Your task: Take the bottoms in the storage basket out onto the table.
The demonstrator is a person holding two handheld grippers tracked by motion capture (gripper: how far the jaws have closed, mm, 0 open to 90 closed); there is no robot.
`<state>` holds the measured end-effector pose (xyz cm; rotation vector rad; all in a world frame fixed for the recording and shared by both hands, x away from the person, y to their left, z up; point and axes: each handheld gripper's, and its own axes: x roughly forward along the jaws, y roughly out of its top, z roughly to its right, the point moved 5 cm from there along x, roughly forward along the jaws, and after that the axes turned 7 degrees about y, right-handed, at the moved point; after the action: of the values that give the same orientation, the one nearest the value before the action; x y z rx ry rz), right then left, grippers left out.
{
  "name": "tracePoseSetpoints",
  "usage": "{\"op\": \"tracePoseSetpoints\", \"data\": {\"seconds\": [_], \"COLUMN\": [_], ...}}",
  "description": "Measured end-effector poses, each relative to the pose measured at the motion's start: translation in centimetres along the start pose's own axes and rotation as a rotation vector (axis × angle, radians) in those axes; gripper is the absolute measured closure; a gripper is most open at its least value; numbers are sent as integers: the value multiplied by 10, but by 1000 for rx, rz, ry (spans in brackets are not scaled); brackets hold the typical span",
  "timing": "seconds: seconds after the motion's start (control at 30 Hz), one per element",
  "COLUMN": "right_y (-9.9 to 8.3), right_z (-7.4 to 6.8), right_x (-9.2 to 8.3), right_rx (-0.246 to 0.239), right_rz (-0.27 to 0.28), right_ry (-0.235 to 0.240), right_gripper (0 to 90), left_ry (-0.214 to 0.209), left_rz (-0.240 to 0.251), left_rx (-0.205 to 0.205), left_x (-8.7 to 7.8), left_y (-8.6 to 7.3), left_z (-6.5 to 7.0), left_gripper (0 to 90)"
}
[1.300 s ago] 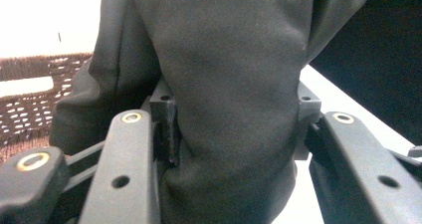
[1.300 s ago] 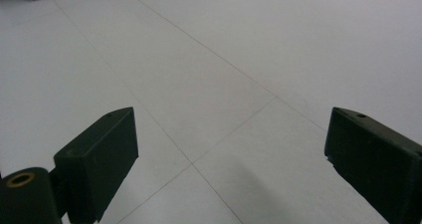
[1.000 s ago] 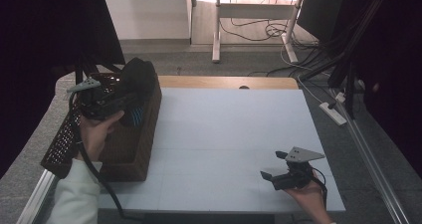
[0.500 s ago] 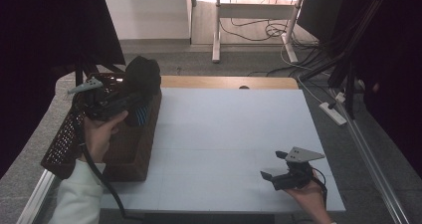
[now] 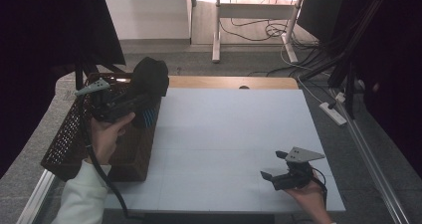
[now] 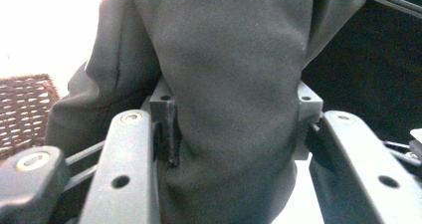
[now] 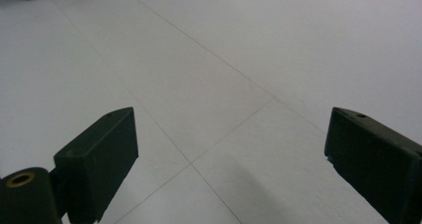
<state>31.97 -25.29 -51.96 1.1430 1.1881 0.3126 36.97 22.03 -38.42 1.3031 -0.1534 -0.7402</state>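
A dark grey garment [image 5: 150, 76] hangs bunched above the brown wicker basket [image 5: 64, 139] at the table's left edge. My left gripper [image 5: 145, 98] is shut on it, held up over the basket by a hand in a white sleeve. In the left gripper view the grey cloth [image 6: 234, 59] fills the gap between the jaws of the left gripper [image 6: 234, 122] and is pinched there. My right gripper [image 5: 273, 165] rests low at the table's near right, jaws open. In the right gripper view the right gripper [image 7: 231, 134] has only bare white tabletop between its jaws.
The white table [image 5: 234, 129] stretches between the two hands. A blue ribbed patch [image 5: 149, 117] shows under the garment at the basket's rim. A power strip [image 5: 334, 113] and cables lie on the floor to the right, and a desk leg [image 5: 217, 30] stands beyond the table.
My left gripper has lifted the garment a little higher above the basket and toward the far side. The right gripper has stayed where it was.
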Motion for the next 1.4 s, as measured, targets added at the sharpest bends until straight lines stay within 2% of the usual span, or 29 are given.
{"op": "tracePoseSetpoints", "data": {"seconds": [0.23, 0.33, 0.5, 0.8, 0.9, 1.4], "right_y": [0, 0, 0, 0, 0, 1], "right_z": [0, 0, 0, 0, 0, 0], "right_x": [0, 0, 0, 0, 0, -1], "right_rx": [1, 1, 0, -1, -2, -2], "right_rz": [1, 1, 4, 2, 1, 3], "right_ry": [0, -1, 0, -4, -2, -4], "right_gripper": [65, 65, 65, 65, 65, 65], "left_ry": [-29, -86, -70, -100, -125, -144], "left_rz": [-6, -1, -6, -15, -18, -68], "left_rx": [6, -28, 7, 15, 12, 46], "left_x": [5, 6, 8, 12, 14, 29], "left_y": [-1, -1, -1, -3, -3, -13], "left_z": [9, 13, 22, 30, 34, 51], "left_gripper": [532, 532, 532, 531, 531, 531]}}
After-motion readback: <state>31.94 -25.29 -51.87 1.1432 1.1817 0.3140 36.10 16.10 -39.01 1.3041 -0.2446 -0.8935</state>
